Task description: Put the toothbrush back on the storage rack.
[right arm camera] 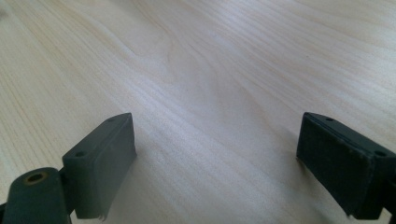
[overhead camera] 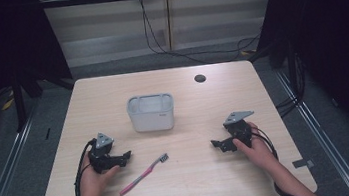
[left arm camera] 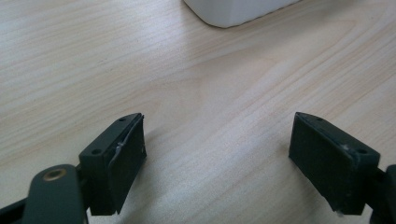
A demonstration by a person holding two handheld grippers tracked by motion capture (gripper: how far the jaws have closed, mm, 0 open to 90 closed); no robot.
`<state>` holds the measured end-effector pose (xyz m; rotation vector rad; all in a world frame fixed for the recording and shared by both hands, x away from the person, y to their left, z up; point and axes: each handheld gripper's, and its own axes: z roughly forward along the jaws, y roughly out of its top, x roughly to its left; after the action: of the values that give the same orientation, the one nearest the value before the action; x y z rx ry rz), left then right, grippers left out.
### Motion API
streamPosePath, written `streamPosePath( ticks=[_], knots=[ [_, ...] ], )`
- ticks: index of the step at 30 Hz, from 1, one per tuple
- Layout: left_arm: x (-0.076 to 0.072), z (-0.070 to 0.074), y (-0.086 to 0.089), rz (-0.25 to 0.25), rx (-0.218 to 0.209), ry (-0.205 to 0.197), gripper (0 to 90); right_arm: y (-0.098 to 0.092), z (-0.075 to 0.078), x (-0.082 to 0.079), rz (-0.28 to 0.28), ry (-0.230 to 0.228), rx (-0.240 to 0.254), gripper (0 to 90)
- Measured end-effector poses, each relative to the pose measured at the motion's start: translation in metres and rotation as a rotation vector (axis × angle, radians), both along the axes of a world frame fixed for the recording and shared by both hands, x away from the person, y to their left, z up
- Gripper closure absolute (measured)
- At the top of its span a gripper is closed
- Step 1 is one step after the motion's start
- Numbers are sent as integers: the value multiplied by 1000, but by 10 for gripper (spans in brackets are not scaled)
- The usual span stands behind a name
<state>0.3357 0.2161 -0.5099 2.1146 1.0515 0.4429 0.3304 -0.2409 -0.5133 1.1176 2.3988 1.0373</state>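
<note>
A pink toothbrush with a dark bristle head lies flat on the wooden table, just right of my left gripper. A white rectangular bin stands upright at the table's middle; its corner shows at the top of the left gripper view. My left gripper rests low over the wood, open, with bare table between its pads. Over at the right side my right gripper points leftward, and my right gripper is open too, nothing between its fingers.
A dark round cable hole sits near the table's far edge. Cables trail from both grippers off the near edge. Black curtains and rails flank the table; grey floor lies beyond.
</note>
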Motion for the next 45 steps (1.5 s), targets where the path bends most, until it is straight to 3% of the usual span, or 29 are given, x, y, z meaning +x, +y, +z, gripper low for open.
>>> streamPosePath(
  ticks=[8,11,12,15,19,22,45],
  knots=[
    [-1,1,-1,14,1,9,186,0,0,0,0,0,0,111],
    [0,6,-3,24,28,54,225,0,0,0,1,0,0,111],
    [1,11,-5,7,51,92,255,0,0,0,1,0,0,111],
    [1,17,-12,-16,59,150,282,0,0,0,1,0,0,111],
    [-1,25,-20,-44,73,179,302,0,0,0,0,0,1,111],
    [-3,33,-29,-100,94,216,314,0,0,0,0,0,0,111],
    [0,55,-59,-208,169,298,371,0,0,0,0,0,0,111]
  ],
)
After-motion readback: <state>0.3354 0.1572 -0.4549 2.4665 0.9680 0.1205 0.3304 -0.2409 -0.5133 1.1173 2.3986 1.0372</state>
